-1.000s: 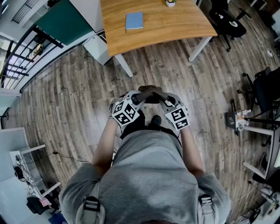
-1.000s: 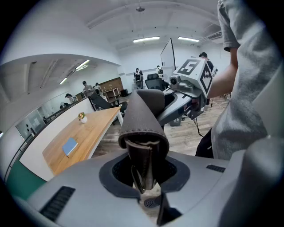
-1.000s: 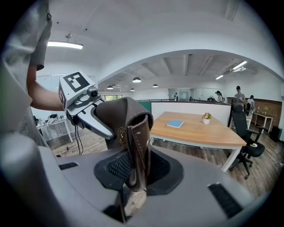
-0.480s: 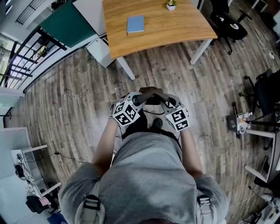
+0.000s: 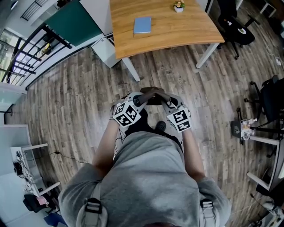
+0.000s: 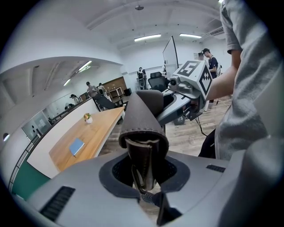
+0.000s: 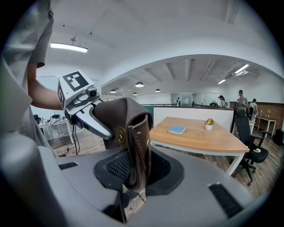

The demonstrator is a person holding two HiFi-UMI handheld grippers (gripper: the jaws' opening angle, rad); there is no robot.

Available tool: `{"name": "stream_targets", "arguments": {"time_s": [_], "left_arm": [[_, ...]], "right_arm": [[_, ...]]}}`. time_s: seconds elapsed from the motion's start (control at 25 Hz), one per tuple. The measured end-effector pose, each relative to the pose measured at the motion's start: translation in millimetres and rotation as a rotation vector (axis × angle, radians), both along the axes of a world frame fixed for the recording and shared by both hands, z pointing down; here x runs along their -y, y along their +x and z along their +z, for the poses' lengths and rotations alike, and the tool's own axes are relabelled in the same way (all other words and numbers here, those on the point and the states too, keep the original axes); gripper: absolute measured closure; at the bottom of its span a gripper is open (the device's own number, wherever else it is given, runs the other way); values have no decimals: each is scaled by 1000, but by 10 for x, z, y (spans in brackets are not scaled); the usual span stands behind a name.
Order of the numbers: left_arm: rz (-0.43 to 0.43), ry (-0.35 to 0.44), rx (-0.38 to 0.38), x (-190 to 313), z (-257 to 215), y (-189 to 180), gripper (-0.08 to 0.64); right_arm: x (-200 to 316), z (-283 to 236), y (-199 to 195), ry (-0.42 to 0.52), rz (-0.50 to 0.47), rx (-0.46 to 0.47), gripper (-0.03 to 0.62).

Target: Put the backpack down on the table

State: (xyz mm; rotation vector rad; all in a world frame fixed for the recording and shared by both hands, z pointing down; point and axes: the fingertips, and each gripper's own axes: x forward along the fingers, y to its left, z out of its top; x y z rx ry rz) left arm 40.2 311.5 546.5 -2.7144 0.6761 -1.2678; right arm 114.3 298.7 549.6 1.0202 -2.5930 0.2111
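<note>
- Held up in front of the body and well short of the table point(image 5: 177, 33): the backpack point(image 5: 153, 92), gripped by its brown leather handle point(image 6: 144, 128), body hidden below.
- Pinched flat between the fingers of the left gripper point(image 6: 143, 170); clamped likewise in the right gripper point(image 7: 135, 173), those fingers just opened a touch.
- Probably soft, saggy and fairly heavy; best carried by that stiff handle.
- Farther off: bare wood along the table's near edge, away from the book point(image 5: 142, 25) and plant point(image 5: 179, 5).
</note>
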Motion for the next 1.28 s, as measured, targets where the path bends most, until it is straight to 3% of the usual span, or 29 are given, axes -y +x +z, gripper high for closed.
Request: {"name": "stream_targets", "arguments": {"time_s": [0.64, 1.28], "left_arm": [[5, 9, -24, 575, -35, -269, 473], [50, -21, -50, 1644, -4, -463, 472]], "right_arm": [[543, -91, -286, 8, -5, -24, 509], [1565, -74, -479, -30, 32, -53, 509]]}}
